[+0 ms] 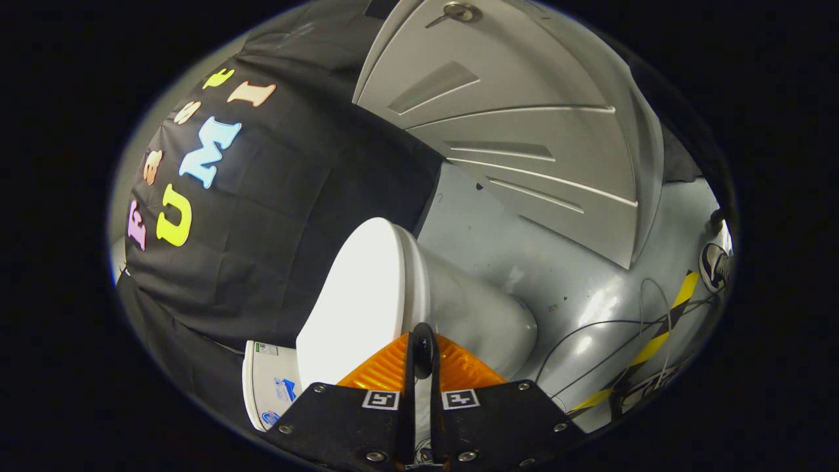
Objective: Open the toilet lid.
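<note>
The view is rolled to one side. The white toilet lid [357, 301] lies flat against the seat, on top of the grey-white bowl [478, 314]. My gripper [423, 351] is at the lid's front rim, with its fingers drawn close together. One finger lies on the lid's top face and the other on the bowl side. A thin strip of white rim shows in the narrow gap between them. The tank [267, 387], with stickers on it, stands behind the lid against the black cloth wall.
A white panelled door [518, 131] with a metal handle [459, 12] stands beyond the toilet. On the grey floor [570, 275] beside the bowl run thin cables [609, 328] and a yellow-and-black tape strip [662, 334]. A person's shoe [714, 265] stands farther off.
</note>
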A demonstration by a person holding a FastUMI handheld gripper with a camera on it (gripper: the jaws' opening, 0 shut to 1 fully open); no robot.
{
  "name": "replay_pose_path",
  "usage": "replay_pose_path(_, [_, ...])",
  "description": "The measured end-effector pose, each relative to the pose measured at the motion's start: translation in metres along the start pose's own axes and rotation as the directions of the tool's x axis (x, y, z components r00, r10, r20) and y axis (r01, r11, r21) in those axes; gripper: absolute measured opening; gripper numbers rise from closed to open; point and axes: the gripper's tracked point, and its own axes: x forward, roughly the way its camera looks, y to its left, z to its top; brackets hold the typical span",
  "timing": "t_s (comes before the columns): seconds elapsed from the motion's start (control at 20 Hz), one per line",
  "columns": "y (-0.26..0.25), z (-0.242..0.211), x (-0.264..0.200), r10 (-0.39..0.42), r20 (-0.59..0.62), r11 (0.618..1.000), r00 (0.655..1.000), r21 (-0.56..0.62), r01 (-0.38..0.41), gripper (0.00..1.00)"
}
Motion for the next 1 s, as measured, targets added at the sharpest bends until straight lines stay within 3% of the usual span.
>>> replay_pose_path(0.2, [0.001,0.001,0.000,0.006,0.005,1.000,1.000,-0.008,-0.006,0.03])
replay_pose_path(1.0, [0.045,0.013,-0.028,-0.027,0.048,0.985,0.998,-0.167,0.035,0.03])
